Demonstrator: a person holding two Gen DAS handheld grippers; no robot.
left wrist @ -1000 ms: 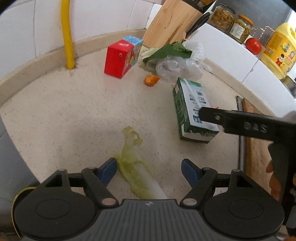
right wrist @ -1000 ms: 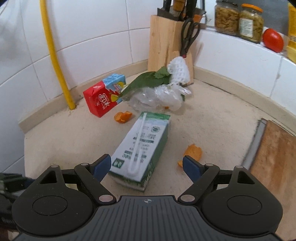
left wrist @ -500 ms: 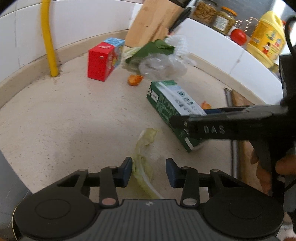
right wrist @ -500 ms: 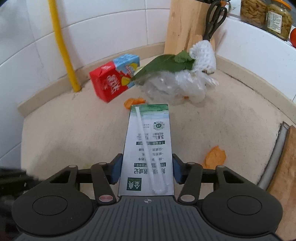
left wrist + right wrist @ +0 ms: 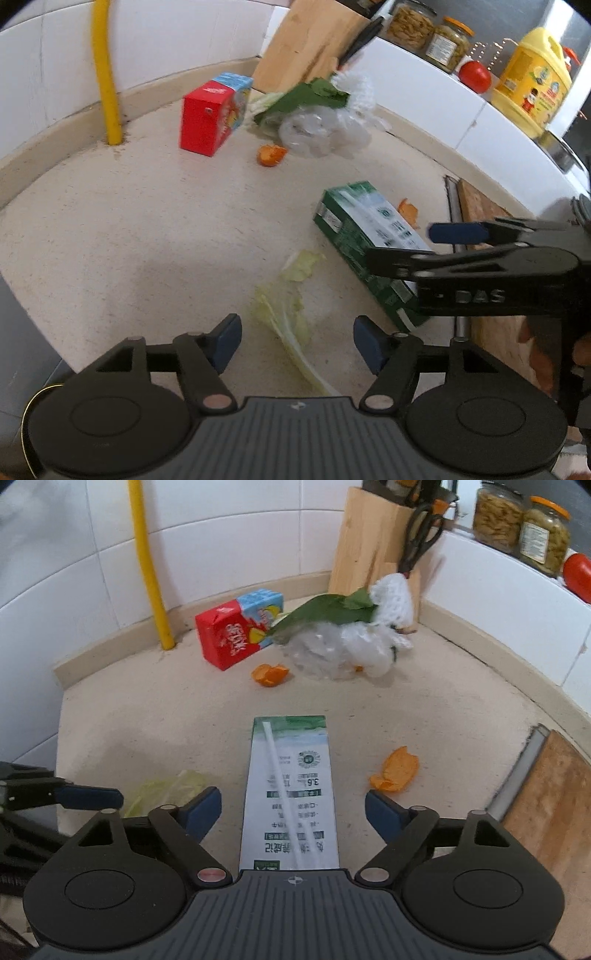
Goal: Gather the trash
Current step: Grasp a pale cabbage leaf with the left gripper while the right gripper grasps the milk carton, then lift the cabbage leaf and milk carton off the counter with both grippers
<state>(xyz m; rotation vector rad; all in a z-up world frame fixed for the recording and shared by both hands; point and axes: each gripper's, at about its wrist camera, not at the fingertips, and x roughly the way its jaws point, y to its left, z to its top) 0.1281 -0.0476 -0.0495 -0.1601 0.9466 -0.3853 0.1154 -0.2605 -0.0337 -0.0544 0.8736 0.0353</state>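
Your left gripper (image 5: pixel 297 341) hangs with its jaws spread wide on either side of a limp, pale green cabbage leaf (image 5: pixel 291 317) lying flat on the speckled beige counter (image 5: pixel 147 229), touching neither pad. Your right gripper (image 5: pixel 293 812) is likewise released, its blue pads standing clear of both long sides of the green-and-white milk carton (image 5: pixel 291 794), which lies on its side between them with a white straw along its top face. Only the left view shows the carton's dark green side wall (image 5: pixel 354 251) and the yellow oil jug (image 5: pixel 532 92) on the white ledge; only the right view shows the carton's printed top and the scissors (image 5: pixel 421 535) in the wooden knife block (image 5: pixel 369 542). Both views show the glossy red juice box (image 5: pixel 236 635) near the yellow pipe (image 5: pixel 149 565), the crumpled clear plastic (image 5: pixel 325 650) under a dark green leaf (image 5: pixel 325 613), and curled orange peel (image 5: pixel 269 674). A second peel (image 5: pixel 395 770) lies just right of the carton.
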